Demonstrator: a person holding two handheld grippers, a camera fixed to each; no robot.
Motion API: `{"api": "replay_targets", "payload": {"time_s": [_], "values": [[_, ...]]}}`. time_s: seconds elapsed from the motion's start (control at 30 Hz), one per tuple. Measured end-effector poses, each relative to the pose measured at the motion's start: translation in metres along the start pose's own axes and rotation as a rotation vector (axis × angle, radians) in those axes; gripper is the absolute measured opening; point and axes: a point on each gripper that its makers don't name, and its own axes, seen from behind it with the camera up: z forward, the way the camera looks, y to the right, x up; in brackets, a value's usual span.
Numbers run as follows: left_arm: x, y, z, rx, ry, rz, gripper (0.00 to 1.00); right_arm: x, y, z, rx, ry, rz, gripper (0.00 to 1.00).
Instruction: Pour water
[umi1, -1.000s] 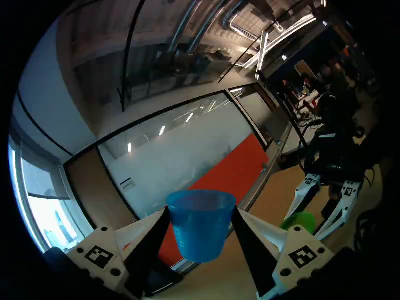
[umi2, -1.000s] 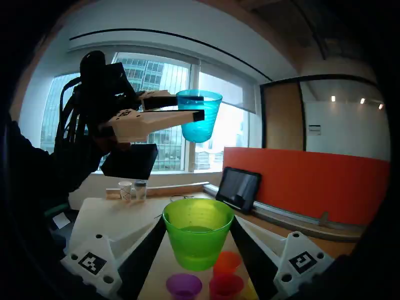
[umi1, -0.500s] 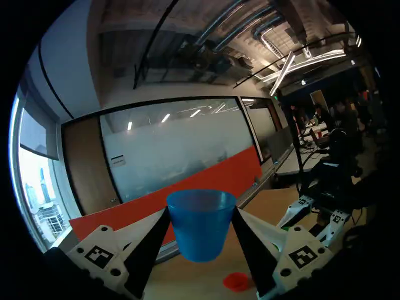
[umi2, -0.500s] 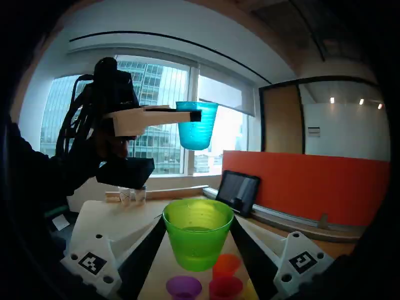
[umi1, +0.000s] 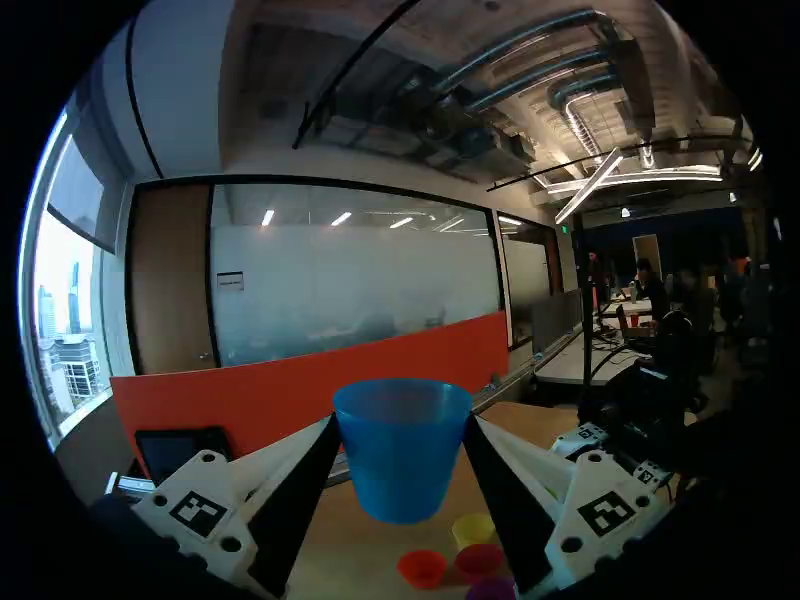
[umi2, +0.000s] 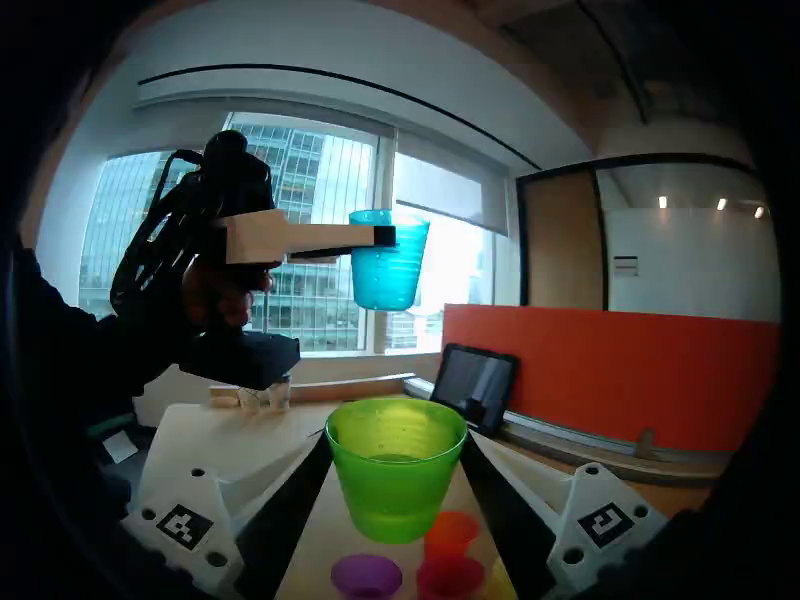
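A blue cup (umi1: 402, 455) stands upright between my left gripper's (umi1: 402, 425) fingers, which are shut on its sides. In the right gripper view that same blue cup (umi2: 388, 262) hangs high over the table's far left, with the left gripper (umi2: 384, 237) and a hand behind it. My right gripper (umi2: 396, 445) is shut on a green cup (umi2: 396, 470), upright, with a little water in its bottom. The blue cup is up and to the left of the green one, well apart. In the left gripper view the right gripper (umi1: 605, 447) sits low at the right.
Small orange (umi2: 450, 530), purple (umi2: 366, 577) and red (umi2: 450, 578) cups stand on the wooden table (umi2: 330, 530) just under the green cup. A tablet (umi2: 478, 385) leans near the orange partition (umi2: 640, 365). Two small cups (umi2: 262, 398) stand at the table's far edge by the window.
My left gripper has rolled level and dipped a little, bringing the blue cup upright; the small cups on the table have come into its view. The right gripper and green cup have stayed still.
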Motion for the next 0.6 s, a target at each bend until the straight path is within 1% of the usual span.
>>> {"api": "replay_targets", "payload": {"time_s": [0.1,0.3,0.6], "values": [[0.000,-0.001,0.001,-0.002,0.002,-0.016,0.85,-0.001,0.000,0.000,0.001,0.001,0.003,0.91],[-0.005,-0.003,0.000,-0.003,-0.003,-0.023,0.86,-0.001,-0.001,0.001,-0.001,-0.001,0.004,0.91],[-0.026,-0.009,-0.007,0.005,-0.039,-0.032,0.86,-0.005,0.003,-0.001,-0.014,-0.021,0.011,0.91]]}}
